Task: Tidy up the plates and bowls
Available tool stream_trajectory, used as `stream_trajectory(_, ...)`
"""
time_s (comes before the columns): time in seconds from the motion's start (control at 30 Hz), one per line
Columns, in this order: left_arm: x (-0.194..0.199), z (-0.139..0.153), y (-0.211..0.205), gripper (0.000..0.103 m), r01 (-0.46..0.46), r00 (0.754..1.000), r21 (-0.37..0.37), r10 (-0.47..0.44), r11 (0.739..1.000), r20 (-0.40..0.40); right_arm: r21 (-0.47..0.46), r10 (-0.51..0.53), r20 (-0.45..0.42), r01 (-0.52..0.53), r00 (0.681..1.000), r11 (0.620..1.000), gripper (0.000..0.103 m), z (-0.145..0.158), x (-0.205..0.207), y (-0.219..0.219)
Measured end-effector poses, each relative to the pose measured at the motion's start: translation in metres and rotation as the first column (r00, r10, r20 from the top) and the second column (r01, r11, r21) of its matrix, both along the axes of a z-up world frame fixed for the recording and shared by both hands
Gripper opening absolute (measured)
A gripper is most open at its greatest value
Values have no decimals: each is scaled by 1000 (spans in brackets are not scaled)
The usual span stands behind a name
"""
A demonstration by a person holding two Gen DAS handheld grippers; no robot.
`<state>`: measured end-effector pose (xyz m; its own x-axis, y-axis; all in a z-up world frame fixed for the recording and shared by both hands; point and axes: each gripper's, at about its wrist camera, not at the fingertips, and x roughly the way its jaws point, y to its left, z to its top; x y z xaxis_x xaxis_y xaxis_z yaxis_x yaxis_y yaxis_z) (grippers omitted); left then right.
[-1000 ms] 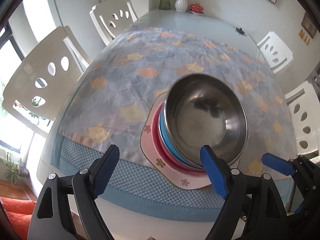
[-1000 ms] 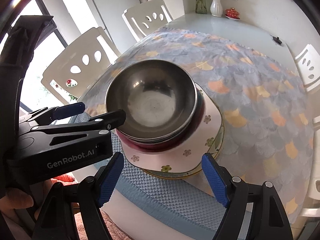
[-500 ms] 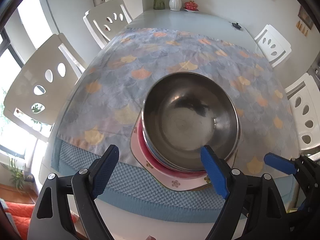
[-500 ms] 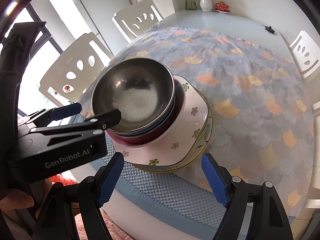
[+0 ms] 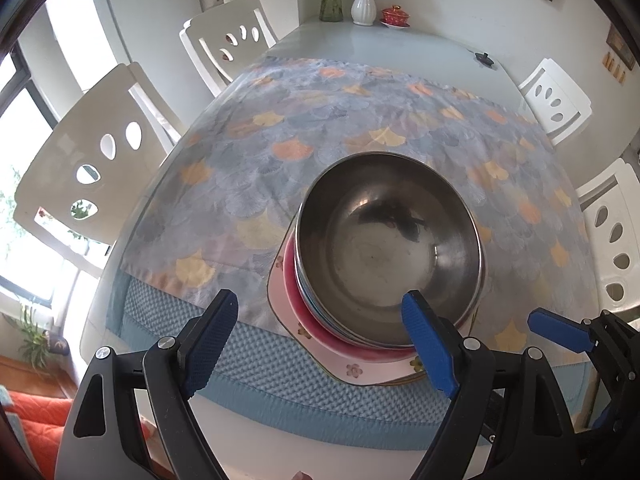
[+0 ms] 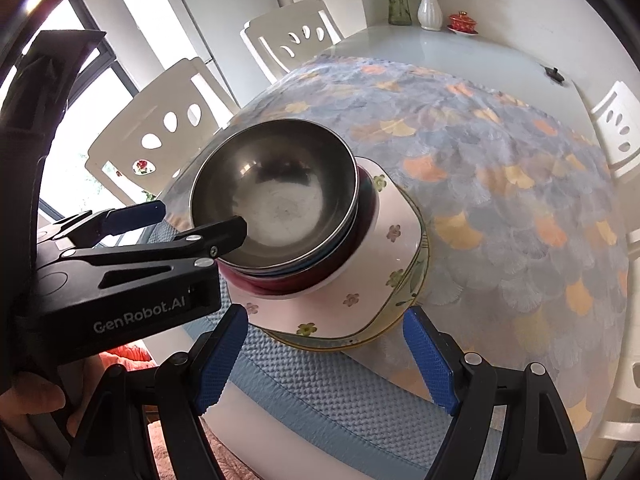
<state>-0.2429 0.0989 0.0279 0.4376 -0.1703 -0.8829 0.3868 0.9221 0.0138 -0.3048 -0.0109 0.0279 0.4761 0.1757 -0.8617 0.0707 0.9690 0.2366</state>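
Note:
A steel bowl [image 5: 384,248] sits on top of a stack of a blue bowl and a red bowl [image 6: 360,232], on a pink flowered square plate [image 6: 360,288] over a yellow-rimmed plate [image 6: 420,276], near the table's front edge. The steel bowl also shows in the right wrist view [image 6: 276,204]. My left gripper [image 5: 320,340] is open and empty, just in front of the stack; it also shows in the right wrist view [image 6: 200,220]. My right gripper [image 6: 324,356] is open and empty, in front of the plates; one of its fingertips [image 5: 556,330] shows in the left wrist view.
The table carries a scale-patterned cloth [image 5: 360,120] and a blue woven mat [image 5: 280,372] at the front edge. White chairs [image 5: 92,152] stand left and right. Vases [image 5: 364,4] and a red lidded cup [image 5: 396,16] stand at the far end.
The steel bowl has settled onto the stack from above. Both grippers have drawn back slightly and stay open.

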Motion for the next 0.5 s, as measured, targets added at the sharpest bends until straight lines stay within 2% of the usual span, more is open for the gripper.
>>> stream_trajectory(0.5,3,-2,5,83,-14,1000,-1,14,1000,-13,13,-6,-14,6,1000,1000,78,-4,-1,0)
